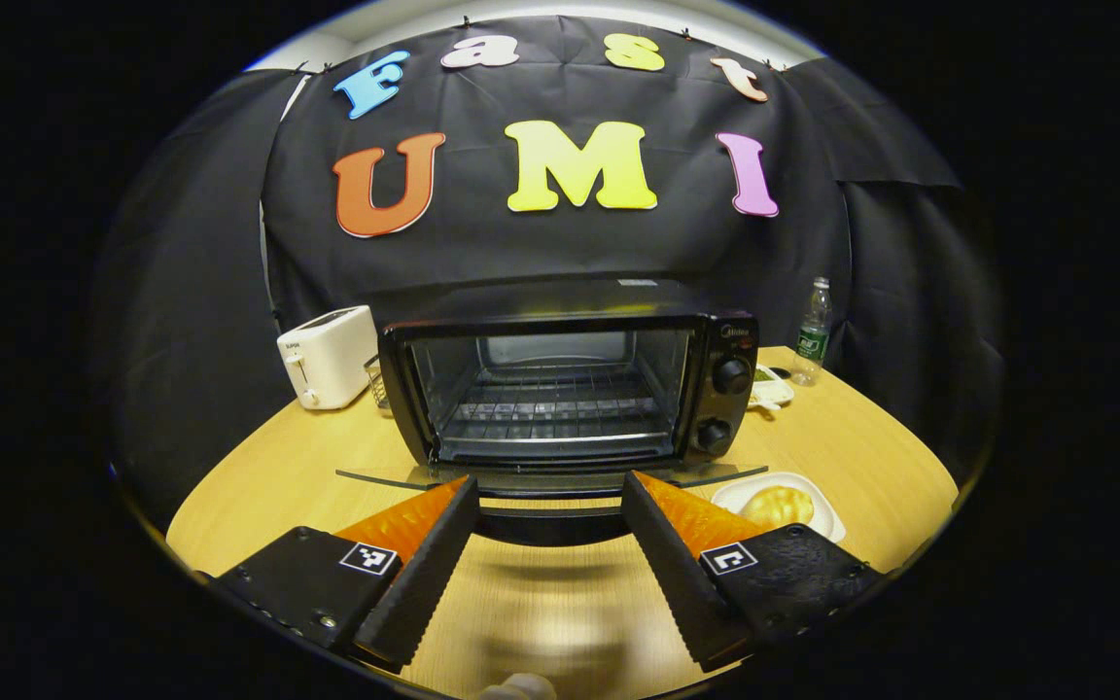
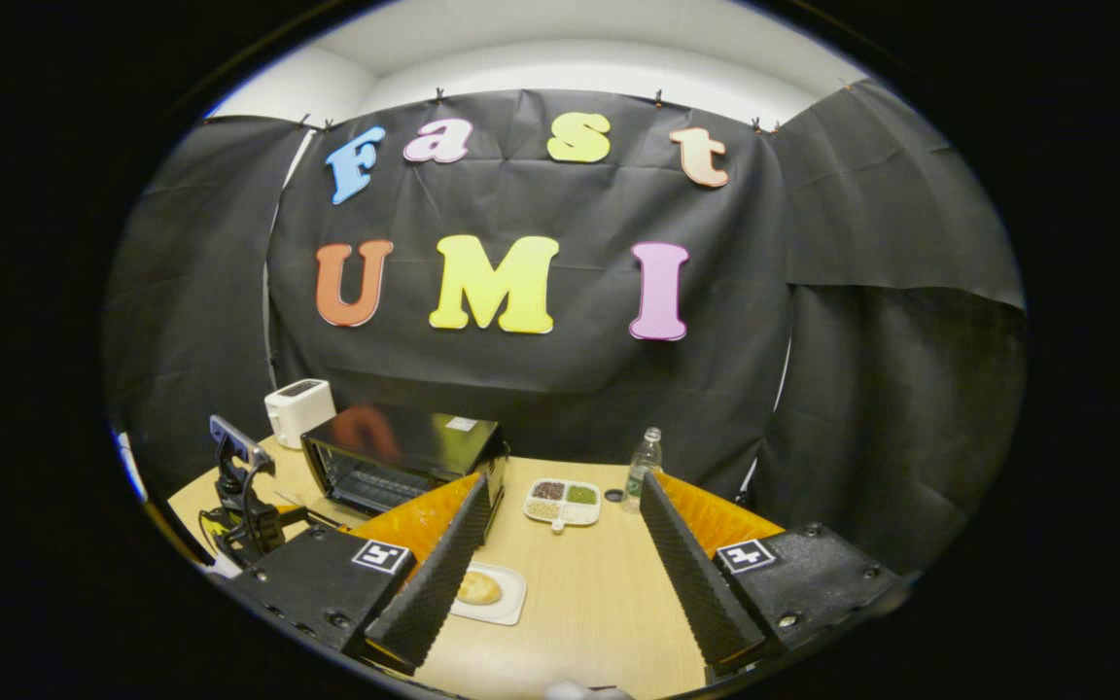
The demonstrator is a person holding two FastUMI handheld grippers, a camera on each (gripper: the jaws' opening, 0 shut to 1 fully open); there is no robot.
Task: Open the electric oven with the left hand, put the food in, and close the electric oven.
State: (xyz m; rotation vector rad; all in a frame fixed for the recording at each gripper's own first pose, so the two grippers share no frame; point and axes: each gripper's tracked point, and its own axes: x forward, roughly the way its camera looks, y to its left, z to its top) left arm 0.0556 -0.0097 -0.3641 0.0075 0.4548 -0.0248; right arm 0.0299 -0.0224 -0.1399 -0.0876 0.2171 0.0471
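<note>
In the left gripper view the black electric oven (image 1: 570, 389) stands on the far middle of the light wooden surface (image 1: 541, 603), its glass door (image 1: 550, 478) swung down flat and the wire rack inside bare. The left hand-held gripper (image 1: 550, 486) hangs released just in front of the door's dark handle, fingers spread wide and apart from it. A golden bread roll (image 1: 778, 506) lies on a white rectangular plate (image 1: 824, 520) near the oven's right front corner. A white toaster (image 1: 327, 356) sits left of the oven; a clear plastic bottle (image 1: 813, 332) stands far right. In the right gripper view the right hand-held gripper (image 2: 555, 491) is released too, held above the surface, with the plate below its left finger.
</note>
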